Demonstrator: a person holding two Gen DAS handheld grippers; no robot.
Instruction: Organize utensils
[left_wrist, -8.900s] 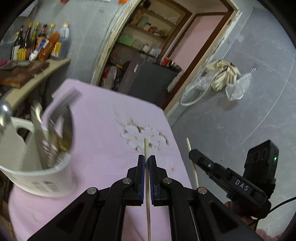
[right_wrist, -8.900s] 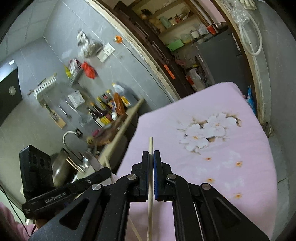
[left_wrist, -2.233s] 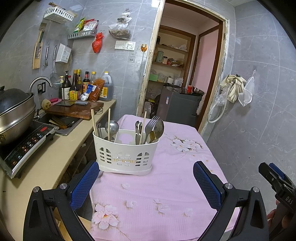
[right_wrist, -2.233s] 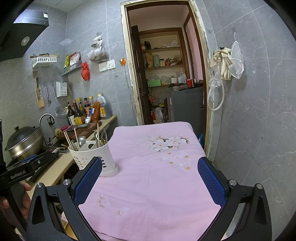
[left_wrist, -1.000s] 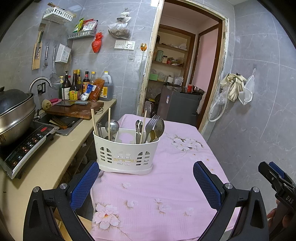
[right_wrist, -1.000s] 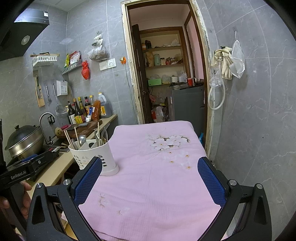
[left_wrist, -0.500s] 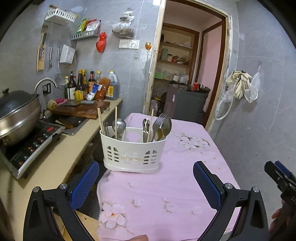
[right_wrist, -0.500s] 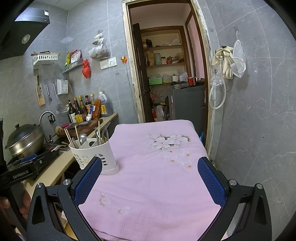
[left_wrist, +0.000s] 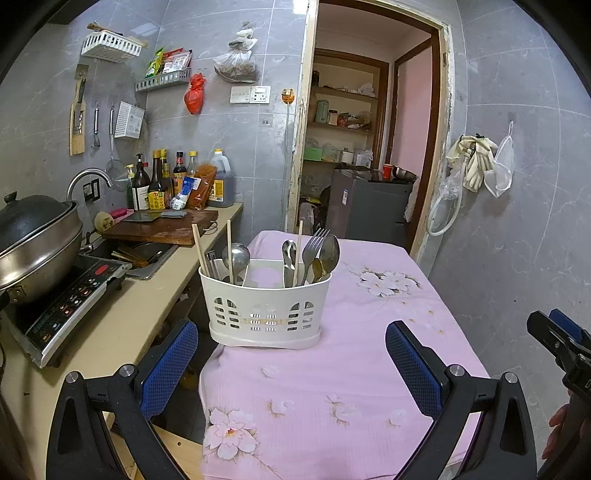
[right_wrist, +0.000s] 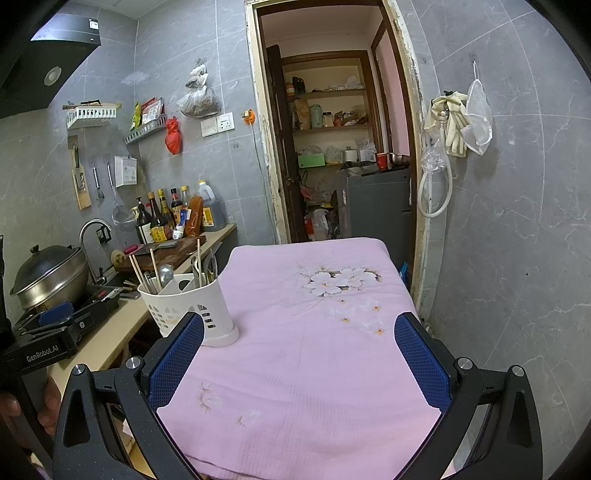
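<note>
A white plastic utensil caddy stands on the pink flowered tablecloth, near the table's left edge. It holds wooden chopsticks, spoons, a fork and a ladle, all upright. The caddy also shows in the right wrist view. My left gripper is wide open and empty, held back from the caddy. My right gripper is wide open and empty over the table's near end.
A beige counter runs along the left with an induction cooker, a steel wok, a sink, a cutting board and bottles. A doorway and grey cabinet lie beyond the table.
Both grippers earlier held a chopstick each; now both are open and empty, pulled back from the table. In the last second the left view shifted slightly toward the caddy.
</note>
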